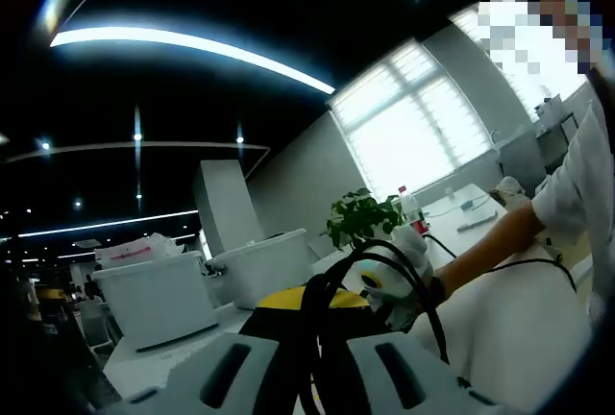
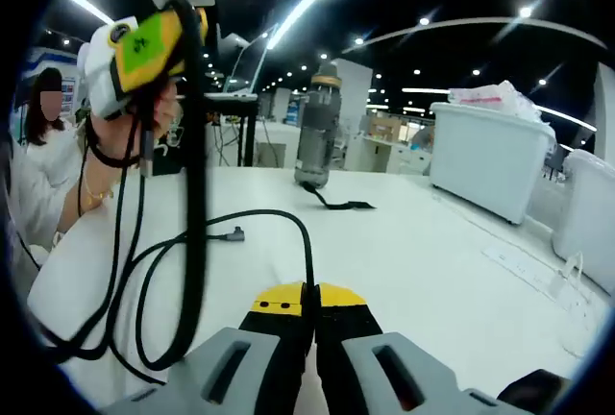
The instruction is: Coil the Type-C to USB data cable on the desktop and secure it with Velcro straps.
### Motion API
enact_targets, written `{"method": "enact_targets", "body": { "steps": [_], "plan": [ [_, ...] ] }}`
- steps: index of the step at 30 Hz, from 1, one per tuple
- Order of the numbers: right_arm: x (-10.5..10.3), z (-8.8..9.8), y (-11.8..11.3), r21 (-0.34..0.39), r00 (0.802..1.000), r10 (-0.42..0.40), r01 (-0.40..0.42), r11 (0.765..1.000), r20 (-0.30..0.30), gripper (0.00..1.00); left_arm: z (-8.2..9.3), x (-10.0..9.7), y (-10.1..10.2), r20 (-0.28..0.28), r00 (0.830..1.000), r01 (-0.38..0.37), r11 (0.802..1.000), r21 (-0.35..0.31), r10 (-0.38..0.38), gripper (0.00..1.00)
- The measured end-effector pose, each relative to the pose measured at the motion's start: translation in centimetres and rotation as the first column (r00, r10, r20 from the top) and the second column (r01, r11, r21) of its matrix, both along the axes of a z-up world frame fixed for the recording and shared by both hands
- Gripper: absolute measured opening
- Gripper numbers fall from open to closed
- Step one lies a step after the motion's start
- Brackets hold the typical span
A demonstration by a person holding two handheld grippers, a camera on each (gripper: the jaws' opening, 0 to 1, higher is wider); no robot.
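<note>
My right gripper (image 2: 309, 302) has its jaws pressed together on the black data cable (image 2: 192, 242), which rises from the tips and runs left in loose loops to my left gripper (image 2: 144, 45), raised well above the white desk (image 2: 432, 252). Its jaws also pinch cable (image 1: 317, 338). The black Velcro strap (image 2: 336, 204) lies far ahead, beside a bottle (image 2: 317, 136).

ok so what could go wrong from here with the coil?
1. The cable loops hang loose from the left tongs; they could slip out or tangle.
2. The strap lies across the table by the bottle, and both tongs, the right tongs included, seem shut on the cable: fetching it means letting go.
3. The free plug may snag.
</note>
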State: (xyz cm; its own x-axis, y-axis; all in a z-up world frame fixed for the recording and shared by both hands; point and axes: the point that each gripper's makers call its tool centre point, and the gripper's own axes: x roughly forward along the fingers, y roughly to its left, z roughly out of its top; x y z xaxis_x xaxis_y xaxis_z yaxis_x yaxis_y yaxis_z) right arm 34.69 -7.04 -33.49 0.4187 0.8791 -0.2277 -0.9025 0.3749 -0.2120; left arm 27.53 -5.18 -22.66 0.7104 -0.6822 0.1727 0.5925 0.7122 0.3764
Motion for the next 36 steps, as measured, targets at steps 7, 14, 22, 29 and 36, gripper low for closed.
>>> {"method": "enact_targets", "body": {
  "steps": [7,14,22,29,36],
  "plan": [
    [-2.8,5.2,-3.9,0.179,0.994,-0.03,0.011,0.984,0.103,0.02,-1.5,1.3,-0.3,0.02,0.999,-0.031,0.997,0.067,0.03,0.04],
    [-4.2,7.0,-4.2,0.263,0.996,0.036,-0.056,0.963,0.08,0.02,-2.4,2.3,-0.3,0.063,0.995,-0.08,0.989,0.127,0.072,0.05],
    [-4.8,6.8,-3.9,0.293,0.995,0.098,-0.104,0.95,0.036,0.02,-2.6,3.3,0.6,0.16,0.974,-0.19,0.965,0.18,0.161,0.11],
    [-6.8,6.5,-2.6,0.292,0.978,0.207,-0.2,0.935,0.006,0.02,-3.5,3.2,0.1,0.095,0.987,-0.147,0.97,0.196,0.13,0.06],
    [-5.7,8.1,-3.6,0.345,0.986,0.153,-0.123,0.931,-0.06,0.16,-4.6,4.0,0.6,0.01,0.985,-0.17,0.961,0.219,0.172,0.05]
  ]
}}
